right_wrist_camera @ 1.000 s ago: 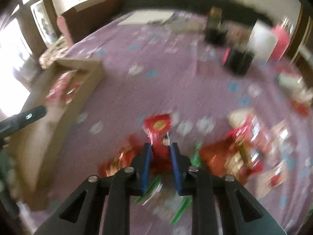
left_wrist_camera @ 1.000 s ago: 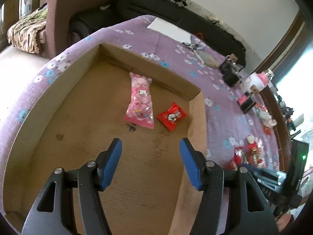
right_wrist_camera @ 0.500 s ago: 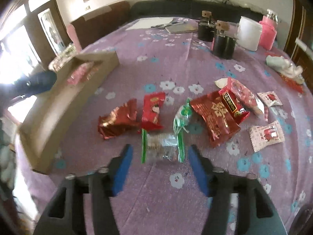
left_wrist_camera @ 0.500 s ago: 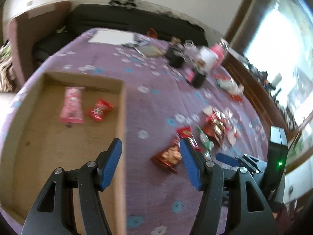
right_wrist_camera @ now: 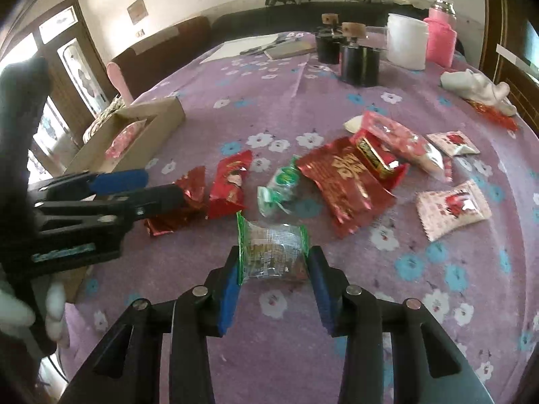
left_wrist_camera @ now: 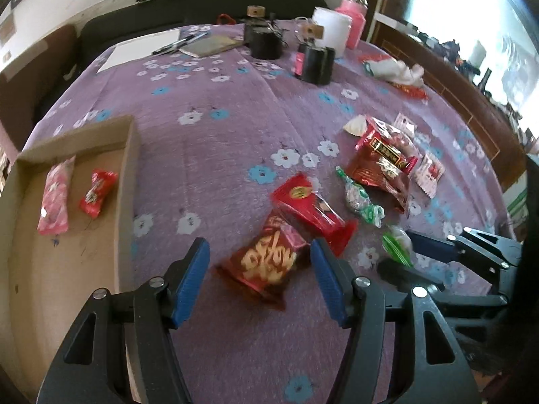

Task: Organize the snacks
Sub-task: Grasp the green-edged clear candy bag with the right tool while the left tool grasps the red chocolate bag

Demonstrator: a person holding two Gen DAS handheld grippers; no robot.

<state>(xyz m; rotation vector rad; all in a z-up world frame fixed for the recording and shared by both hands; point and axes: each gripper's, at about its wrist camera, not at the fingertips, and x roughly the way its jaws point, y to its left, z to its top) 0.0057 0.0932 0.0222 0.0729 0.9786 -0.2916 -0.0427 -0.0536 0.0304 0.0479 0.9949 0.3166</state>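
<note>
Purple tablecloth (left_wrist_camera: pixel 209 155); left tool (left_wrist_camera: pixel 259 271) straddles red packet (left_wrist_camera: pixel 266 262); right tool (right_wrist_camera: pixel 273 269) straddles clear packet (right_wrist_camera: pixel 273 252).

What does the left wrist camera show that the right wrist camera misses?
Only the left wrist view looks down into the cardboard box and shows the small red packet inside. Only the right wrist view shows the clear green-edged packet whole, between the right gripper fingers. Both show the pink packet in the box and the red snack pile.

I can't read a single word here. The dark red snack bag (left_wrist_camera: pixel 266 264) carries big gold lettering and the large red packet (right_wrist_camera: pixel 340 181) gold characters, but both stay too blurred for me to decipher.
</note>
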